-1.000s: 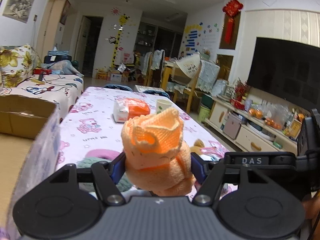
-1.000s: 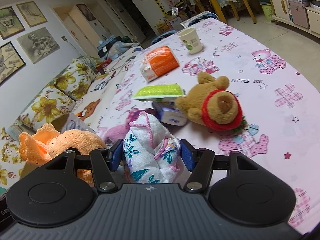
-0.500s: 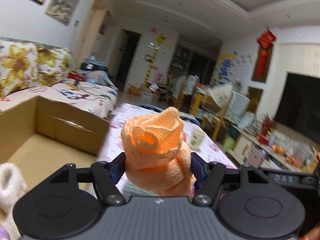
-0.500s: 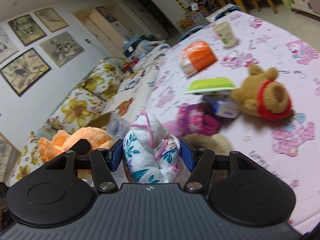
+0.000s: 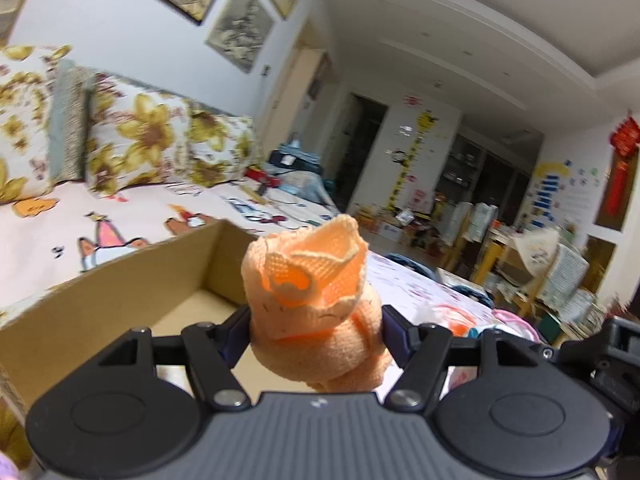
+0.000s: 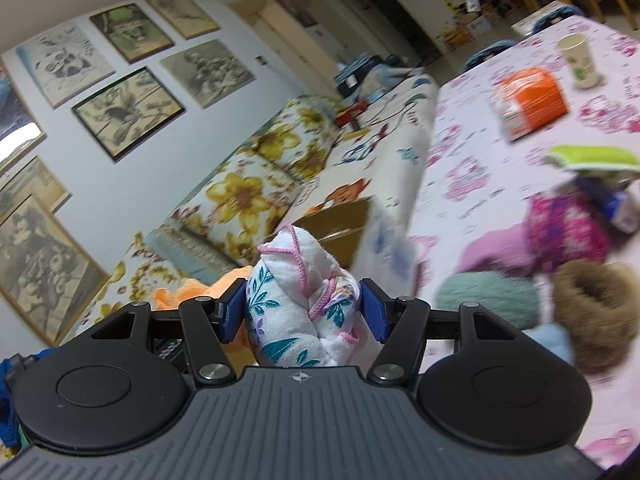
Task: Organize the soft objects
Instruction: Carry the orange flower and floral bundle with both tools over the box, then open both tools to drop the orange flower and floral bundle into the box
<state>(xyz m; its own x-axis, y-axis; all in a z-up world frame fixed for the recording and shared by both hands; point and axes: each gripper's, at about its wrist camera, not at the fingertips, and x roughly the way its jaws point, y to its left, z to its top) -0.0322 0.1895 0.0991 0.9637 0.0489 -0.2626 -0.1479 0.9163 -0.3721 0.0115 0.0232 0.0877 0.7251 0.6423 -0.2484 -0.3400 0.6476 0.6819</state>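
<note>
The left tongs (image 5: pixel 316 330) are gripping an orange cloth (image 5: pixel 316 312) over the box (image 5: pixel 120 280); the right tongs (image 6: pixel 302 312) are clamping a floral cloth (image 6: pixel 298 300) beside it. Neither is dropped yet, and several soft items, like the pink slipper (image 6: pixel 560 232), are lying on the surface (image 6: pixel 480 168) awaiting sorting.

brown cardboard box (image 5: pixel 120 292) near wall hidden behind left gripper body, brown furry soft item (image 6: pixel 592 304) motion-blurred, dark plush under green lid (image 6: pixel 592 158) blurred, unidentifiable

Left gripper (image 5: pixel 316 330) clamped an orange cloth bundle (image 5: pixel 316 312), its mesh top upright. Open cardboard box (image 5: pixel 120 280) lay behind it, a floral sofa (image 5: pixel 132 152) beyond.
</note>
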